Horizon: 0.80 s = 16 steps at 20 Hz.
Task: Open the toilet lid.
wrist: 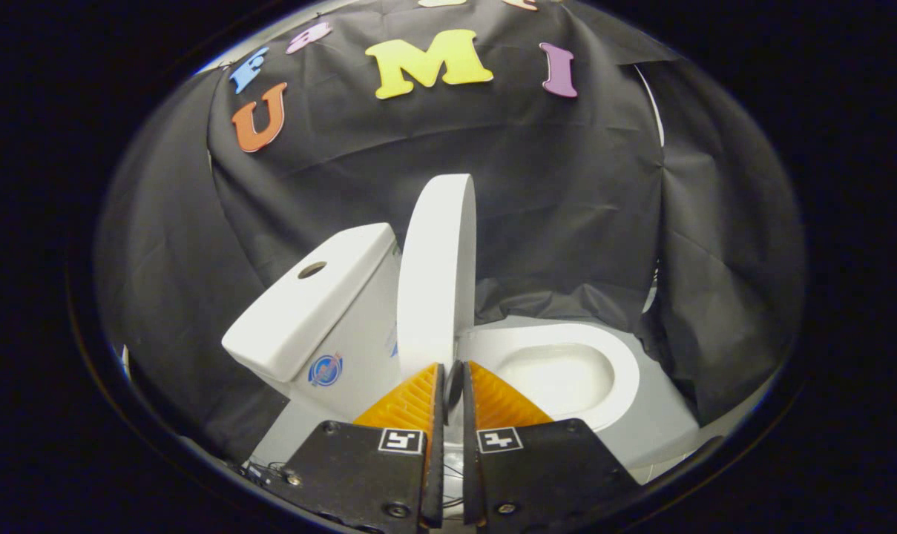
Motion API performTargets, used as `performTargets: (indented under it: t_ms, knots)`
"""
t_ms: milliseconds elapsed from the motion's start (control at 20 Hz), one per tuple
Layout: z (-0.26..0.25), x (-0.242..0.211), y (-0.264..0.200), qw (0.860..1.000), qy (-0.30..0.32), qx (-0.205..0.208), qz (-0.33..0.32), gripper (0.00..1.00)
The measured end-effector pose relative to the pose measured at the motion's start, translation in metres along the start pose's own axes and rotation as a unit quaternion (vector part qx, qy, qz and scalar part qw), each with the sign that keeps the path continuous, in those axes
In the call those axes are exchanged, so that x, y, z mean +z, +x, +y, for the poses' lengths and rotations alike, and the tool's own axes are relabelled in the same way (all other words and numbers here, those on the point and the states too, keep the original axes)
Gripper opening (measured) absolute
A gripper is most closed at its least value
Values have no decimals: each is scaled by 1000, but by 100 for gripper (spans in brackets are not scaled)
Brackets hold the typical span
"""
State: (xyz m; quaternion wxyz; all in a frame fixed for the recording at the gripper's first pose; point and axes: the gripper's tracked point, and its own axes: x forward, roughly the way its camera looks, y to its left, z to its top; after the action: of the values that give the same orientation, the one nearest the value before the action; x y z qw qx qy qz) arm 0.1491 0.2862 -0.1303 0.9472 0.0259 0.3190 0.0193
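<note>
A white toilet stands against the black cloth, seen from its side. Its lid is raised upright and leans back close to the tank. The seat ring and the bowl lie uncovered beyond the fingers, to the right of the lid. My gripper is shut, its fingers almost together with only a thin slit between them. The fingertips sit just short of the lid's lower end, near the hinge. Nothing shows pressed between the fingers.
The tank's top has a round button hole and juts out left of the lid. Black cloth hangs close behind and to the right of the toilet. A pale floor shows under the bowl.
</note>
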Motion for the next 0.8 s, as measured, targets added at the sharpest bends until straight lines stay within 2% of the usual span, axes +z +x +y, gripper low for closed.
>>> performTargets:
  t_ms: [800]
  knots:
    - [76, -8, 17, 996, -83, 17, -1, 14]
